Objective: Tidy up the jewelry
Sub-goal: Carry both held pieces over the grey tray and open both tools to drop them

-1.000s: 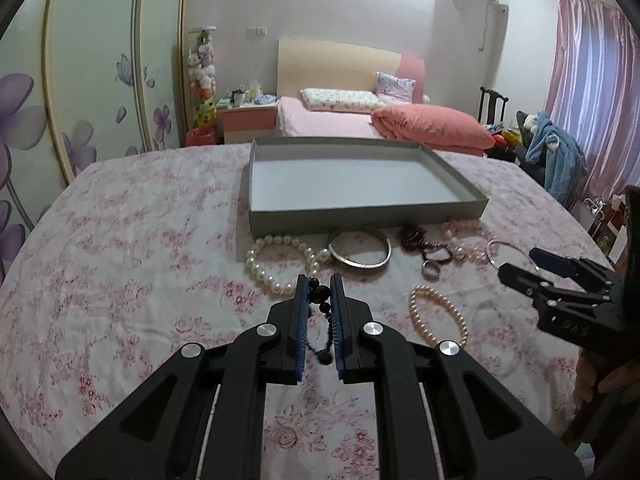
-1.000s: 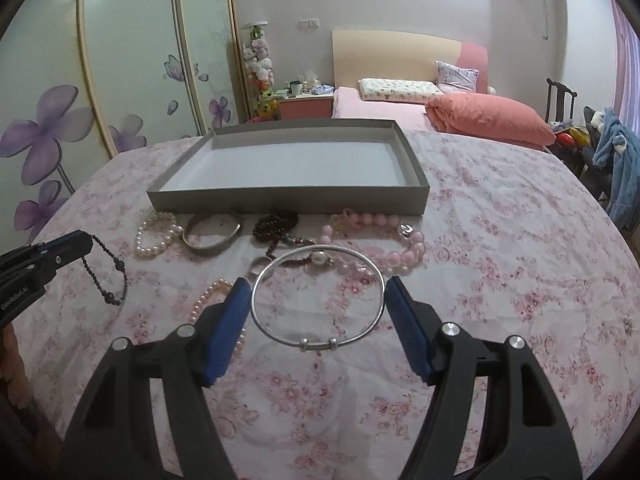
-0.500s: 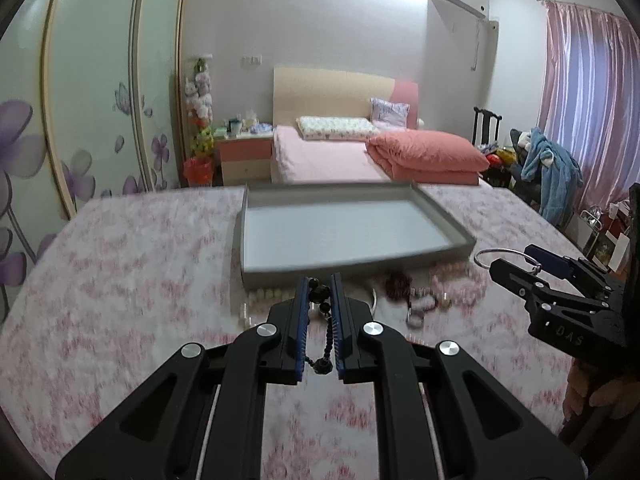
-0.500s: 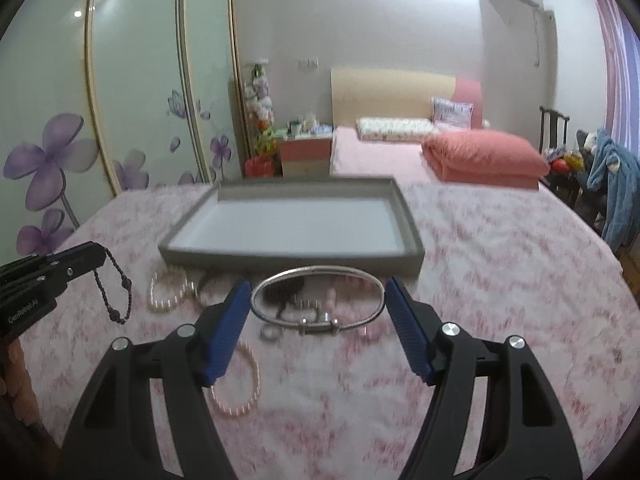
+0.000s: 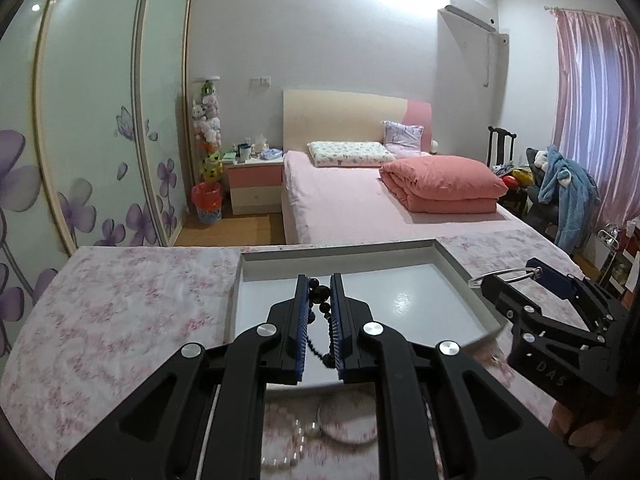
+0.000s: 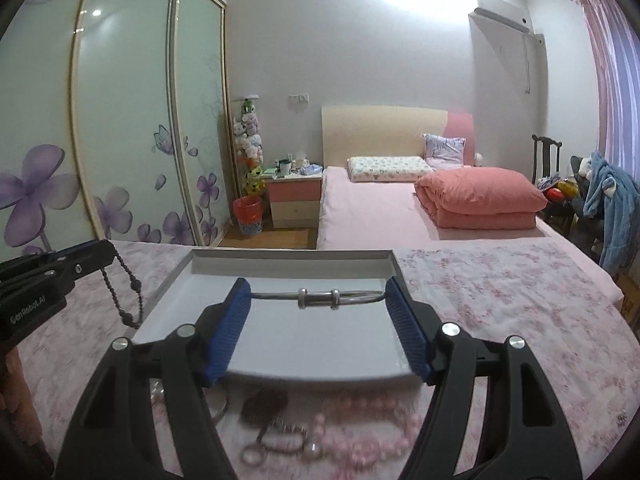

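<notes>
My left gripper [image 5: 320,285] is shut on a black bead bracelet [image 5: 321,300] that hangs between its pads above the grey tray [image 5: 460,272]. It also shows at the left of the right wrist view [image 6: 104,254], the bracelet [image 6: 130,300] dangling. My right gripper [image 6: 318,290] is shut on a silver bangle [image 6: 316,298], held flat across its pads over the tray [image 6: 288,256]. In the left wrist view the right gripper [image 5: 516,276] holds the bangle [image 5: 500,276] at the tray's right rim.
Loose jewelry lies blurred on the floral tablecloth before the tray: a pink bead necklace [image 6: 368,436], a dark bracelet [image 6: 264,404], rings [image 6: 256,456], a white pearl bracelet [image 5: 288,452] and a silver bangle [image 5: 344,432]. A bed stands beyond the table.
Both grippers have lifted off the tablecloth and moved forward over the tray, each carrying its piece. The loose jewelry now lies below and behind the fingertips.
</notes>
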The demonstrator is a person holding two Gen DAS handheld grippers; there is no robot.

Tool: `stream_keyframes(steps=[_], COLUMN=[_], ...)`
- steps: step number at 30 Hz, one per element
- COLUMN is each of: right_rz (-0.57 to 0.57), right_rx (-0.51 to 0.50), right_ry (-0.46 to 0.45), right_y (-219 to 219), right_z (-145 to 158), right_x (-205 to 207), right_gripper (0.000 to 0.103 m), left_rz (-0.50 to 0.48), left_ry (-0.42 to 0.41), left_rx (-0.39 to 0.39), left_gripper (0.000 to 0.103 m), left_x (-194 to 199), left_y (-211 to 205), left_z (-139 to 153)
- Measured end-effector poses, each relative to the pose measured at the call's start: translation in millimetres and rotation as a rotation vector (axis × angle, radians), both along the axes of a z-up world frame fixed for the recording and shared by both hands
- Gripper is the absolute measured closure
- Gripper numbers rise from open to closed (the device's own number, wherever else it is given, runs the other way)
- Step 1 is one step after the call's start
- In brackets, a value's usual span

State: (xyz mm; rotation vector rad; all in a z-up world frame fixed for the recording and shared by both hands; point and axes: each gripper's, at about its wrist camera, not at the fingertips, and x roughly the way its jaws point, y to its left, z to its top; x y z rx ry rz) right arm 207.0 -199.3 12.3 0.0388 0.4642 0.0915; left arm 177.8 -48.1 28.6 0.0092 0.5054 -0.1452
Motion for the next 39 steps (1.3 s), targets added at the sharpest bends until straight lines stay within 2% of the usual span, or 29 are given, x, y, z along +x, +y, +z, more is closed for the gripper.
stream_keyframes(steps=[6,11,18,20,21,23,24,25,30,33,39], right_rz=[-0.002,-0.005,0.001,0.002,0.004,0.003,0.002,-0.002,-0.027,-0.038,-0.064], right_rx=[0.014,0.029,0.031,0.037,0.043,0.061,0.071,0.081,0.103,0.101,0.086], right_ry=[0.122,0.212,0.301,0.308,0.307,0.306,0.304,0.301,0.272,0.250,0.240], right_y=[3,3,1,-2,-4,-8,-11,-14,-26,-32,-54], right_z=[-29,-48,-65,-68,-67,-65,-63,-61,-49,-40,-33], right_x=[61,93,102,97,94,90,88,86,73,57,24], right_gripper=[0.036,0.035,0.034,0.028,0.025,0.025,0.025,0.025,0.025,0.025,0.025], left_rz=[0.015,0.019,0.023,0.029,0.032,0.047,0.062,0.074,0.095,0.108,0.113], left_ry=[0.084,0.132,0.188,0.198,0.201,0.201,0.190,0.176,0.141,0.126,0.128], left_rx=[0.003,-0.010,-0.025,-0.029,-0.030,-0.034,-0.037,-0.037,-0.053,-0.063,-0.073], left_gripper=[0.091,0.091,0.091,0.090,0.087,0.071,0.055,0.048,0.047,0.042,0.042], left_x=[51,75,88,90,90,90,88,86,73,62,30], left_y=[-5,-6,-9,-5,-4,1,4,5,18,29,57], left_z=[-26,-38,-56,-58,-58,-56,-54,-50,-35,-29,-31])
